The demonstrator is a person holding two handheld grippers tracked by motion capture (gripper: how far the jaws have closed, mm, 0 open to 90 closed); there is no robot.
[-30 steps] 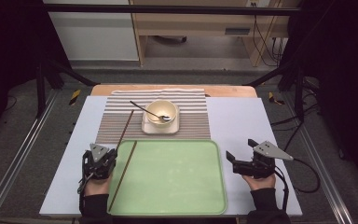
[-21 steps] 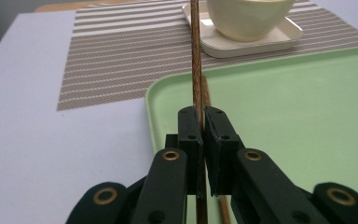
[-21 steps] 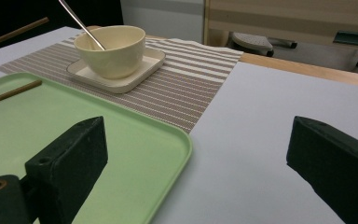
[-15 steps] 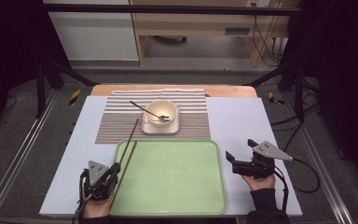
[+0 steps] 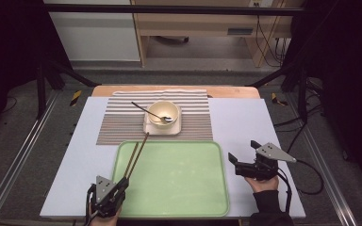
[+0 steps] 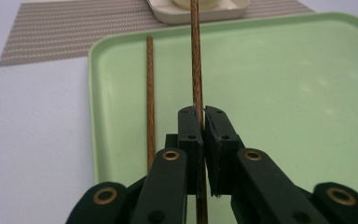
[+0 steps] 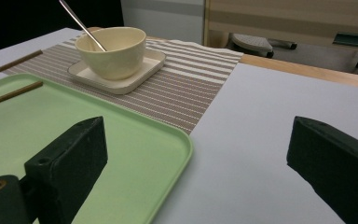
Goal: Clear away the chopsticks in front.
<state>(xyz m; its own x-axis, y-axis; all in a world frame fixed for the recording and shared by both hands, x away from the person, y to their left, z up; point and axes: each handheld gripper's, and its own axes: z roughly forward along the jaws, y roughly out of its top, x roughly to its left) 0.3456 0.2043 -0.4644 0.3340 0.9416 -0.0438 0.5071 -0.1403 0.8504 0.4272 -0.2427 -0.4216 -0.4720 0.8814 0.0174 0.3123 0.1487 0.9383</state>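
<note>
Left gripper (image 6: 203,122): clamped on one chopstick (image 6: 196,60)
Second chopstick (image 6: 150,100): beside it, apparently resting on the tray (image 5: 179,202)
Right gripper (image 7: 196,154): jaws wide, holding nothing, beside the tray

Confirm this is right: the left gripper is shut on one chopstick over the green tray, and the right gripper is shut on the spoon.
Wrong on the right gripper: in the right gripper view its fingers stand wide apart, holding nothing. The spoon rests in the bowl. The left gripper is indeed shut on one chopstick over the green tray.

Two brown chopsticks (image 5: 135,155) slant over tray's left edge.
</note>
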